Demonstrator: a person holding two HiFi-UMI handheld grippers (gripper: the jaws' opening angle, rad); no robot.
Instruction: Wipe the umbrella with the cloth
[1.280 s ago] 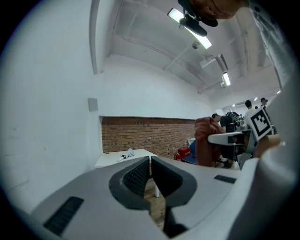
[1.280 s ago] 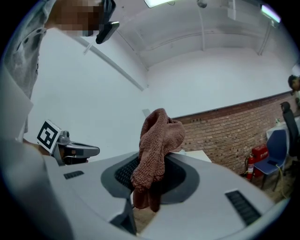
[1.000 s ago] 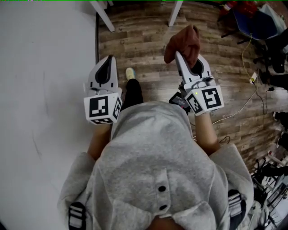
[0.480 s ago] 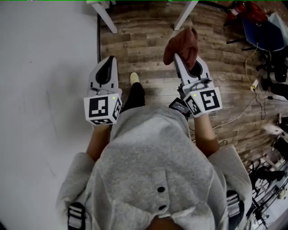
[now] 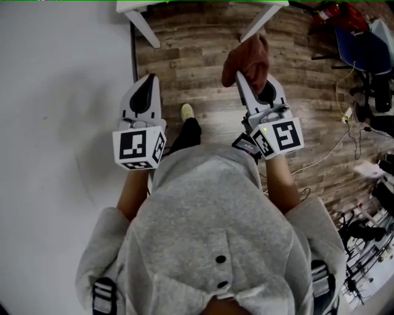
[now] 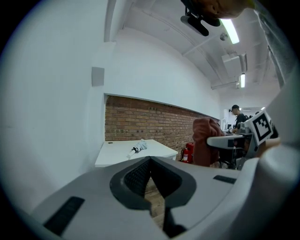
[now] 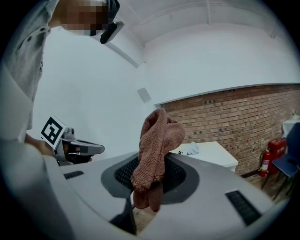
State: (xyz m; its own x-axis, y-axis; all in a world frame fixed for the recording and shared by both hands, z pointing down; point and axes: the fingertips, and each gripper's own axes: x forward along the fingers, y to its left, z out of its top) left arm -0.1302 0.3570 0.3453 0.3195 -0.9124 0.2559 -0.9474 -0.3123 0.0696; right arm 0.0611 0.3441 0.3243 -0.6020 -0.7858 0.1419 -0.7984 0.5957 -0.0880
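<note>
A person in a grey hooded sweatshirt (image 5: pixel 209 234) stands over a brown wood-plank floor (image 5: pixel 197 67), a plain white wall (image 5: pixel 61 92) on the left. The left gripper (image 5: pixel 149 80) has its jaws together, empty. The right gripper (image 5: pixel 243 77) pinches a rust-brown towelling cloth (image 5: pixel 249 55), both pointing toward a far white table (image 5: pixel 184 5).

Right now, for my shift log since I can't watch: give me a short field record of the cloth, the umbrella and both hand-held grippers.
cloth: reddish-brown, clamped in right hand-held gripper
left hand-held gripper: shut, empty
umbrella: folded, lying on white table, untouched
wiping: not yet begun
</note>
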